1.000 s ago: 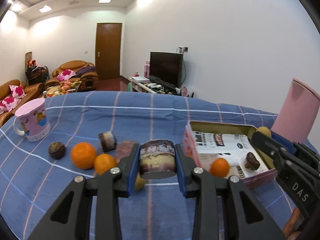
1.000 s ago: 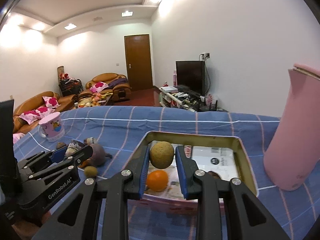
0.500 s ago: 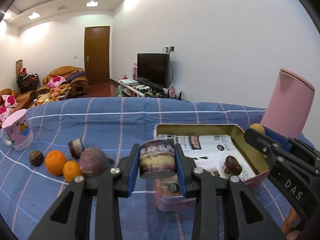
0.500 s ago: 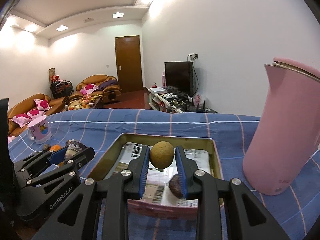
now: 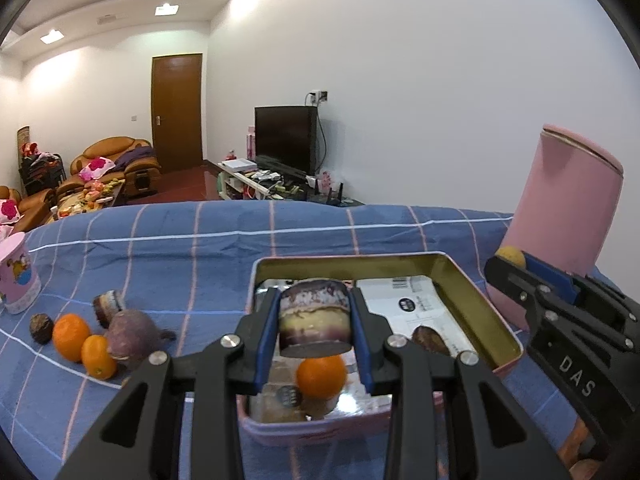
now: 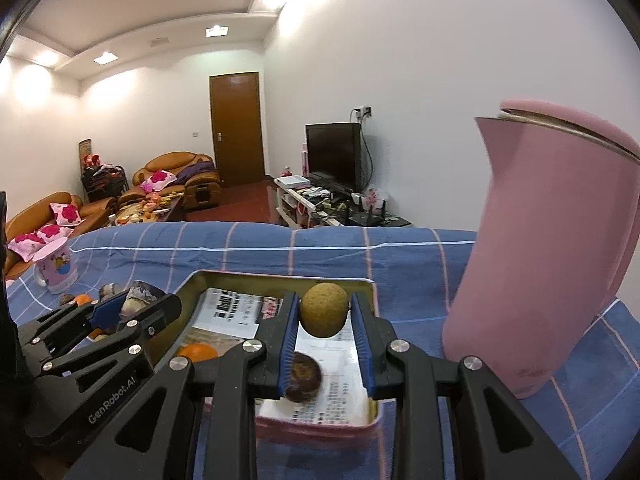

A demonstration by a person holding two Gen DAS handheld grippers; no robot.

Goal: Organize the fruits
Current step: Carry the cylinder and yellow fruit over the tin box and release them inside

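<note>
My left gripper (image 5: 315, 314) is shut on a short purple-and-cream cut fruit piece (image 5: 314, 320), held above the near left part of an open tin tray (image 5: 460, 280). In the tray lie an orange (image 5: 321, 376) and a dark brown fruit (image 5: 430, 340) on printed paper. My right gripper (image 6: 324, 314) is shut on a round tan fruit (image 6: 323, 312) above the tray's (image 6: 280, 278) far right part, over the dark brown fruit (image 6: 304, 374). The left gripper (image 6: 136, 304) shows at the left of the right wrist view.
On the blue checked cloth left of the tray lie two oranges (image 5: 71, 336), a round purple fruit (image 5: 130, 338), another cut piece (image 5: 108, 306) and a small dark fruit (image 5: 41, 328). A pink mug (image 5: 16, 276) stands far left, and a tall pink jug (image 6: 560, 240) stands right of the tray.
Both grippers have moved to the right with their fruit. The left one has come from over the loose fruit to above the tray; the right one now hangs nearer the pink jug.
</note>
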